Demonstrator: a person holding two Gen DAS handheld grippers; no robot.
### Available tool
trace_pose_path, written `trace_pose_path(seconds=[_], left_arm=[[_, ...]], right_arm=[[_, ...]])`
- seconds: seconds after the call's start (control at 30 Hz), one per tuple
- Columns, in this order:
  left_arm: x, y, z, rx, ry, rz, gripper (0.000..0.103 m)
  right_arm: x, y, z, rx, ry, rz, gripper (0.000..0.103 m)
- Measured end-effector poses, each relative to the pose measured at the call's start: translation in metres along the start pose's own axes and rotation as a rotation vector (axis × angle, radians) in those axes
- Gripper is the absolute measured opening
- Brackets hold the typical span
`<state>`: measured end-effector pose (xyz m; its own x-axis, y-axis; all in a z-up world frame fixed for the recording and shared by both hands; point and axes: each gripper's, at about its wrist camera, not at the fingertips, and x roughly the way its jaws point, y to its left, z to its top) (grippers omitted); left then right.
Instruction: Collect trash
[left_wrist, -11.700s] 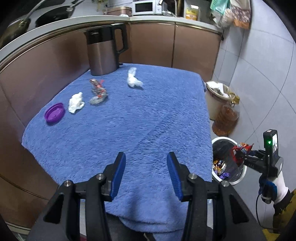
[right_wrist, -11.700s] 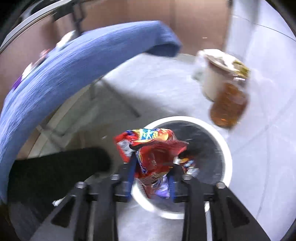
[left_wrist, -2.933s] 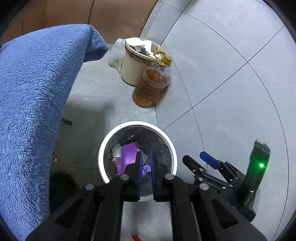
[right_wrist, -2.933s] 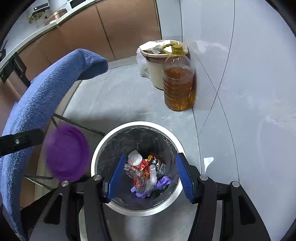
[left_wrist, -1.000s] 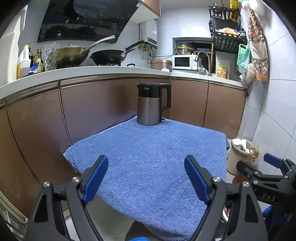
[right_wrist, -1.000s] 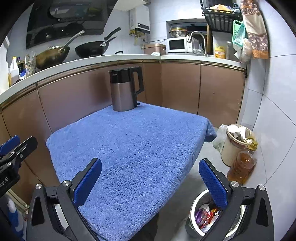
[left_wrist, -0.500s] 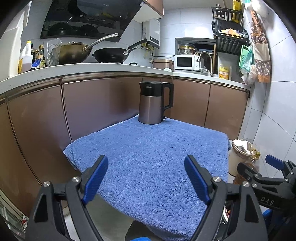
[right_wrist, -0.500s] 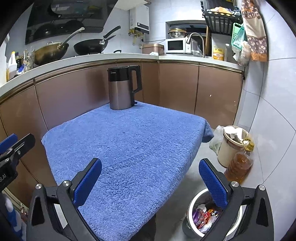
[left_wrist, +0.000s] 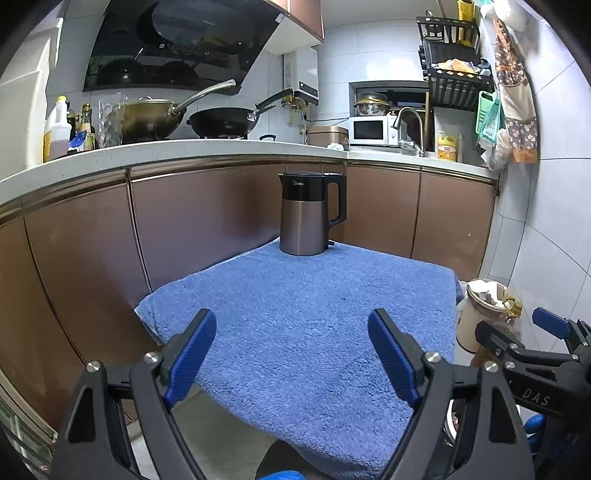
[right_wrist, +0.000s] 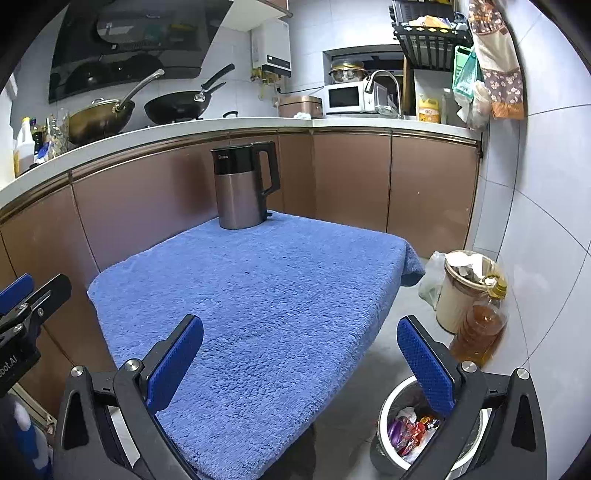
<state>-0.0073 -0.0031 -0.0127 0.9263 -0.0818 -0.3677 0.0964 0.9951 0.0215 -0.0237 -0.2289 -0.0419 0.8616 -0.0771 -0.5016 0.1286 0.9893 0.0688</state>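
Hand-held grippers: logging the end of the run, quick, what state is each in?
Left hand-held gripper: open, holding nothing.
Right hand-held gripper: open, holding nothing.

A blue towel (left_wrist: 314, 325) covers the whole tabletop, its far right corner hanging over the edge; 1 steel kettle (left_wrist: 306, 214) with a black handle stands upright at the far edge of it; the rest of the cloth is bare. On the grey floor (right_wrist: 399, 325) to the right stand a white-rimmed trash bin (right_wrist: 384, 413) holding wrappers, an amber oil bottle (right_wrist: 480, 328), and, just behind the bottle, a cream bucket (right_wrist: 458, 295) stuffed with paper.
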Motion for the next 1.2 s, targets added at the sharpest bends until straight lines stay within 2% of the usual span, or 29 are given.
trace_pose_path(seconds=[0.67,1.2], left_arm=[[-0.063,-0.016,0.007,0.047,-0.088,0.029,0.084],[-0.097,-0.022,0.01,0.055,-0.137,0.013,0.084]], right_arm=[[-0.056,-0.007,0.0,0.011,-0.082,0.024,0.103],[-0.095,-0.008,0.002,0.023,-0.158,0.019,0.103]])
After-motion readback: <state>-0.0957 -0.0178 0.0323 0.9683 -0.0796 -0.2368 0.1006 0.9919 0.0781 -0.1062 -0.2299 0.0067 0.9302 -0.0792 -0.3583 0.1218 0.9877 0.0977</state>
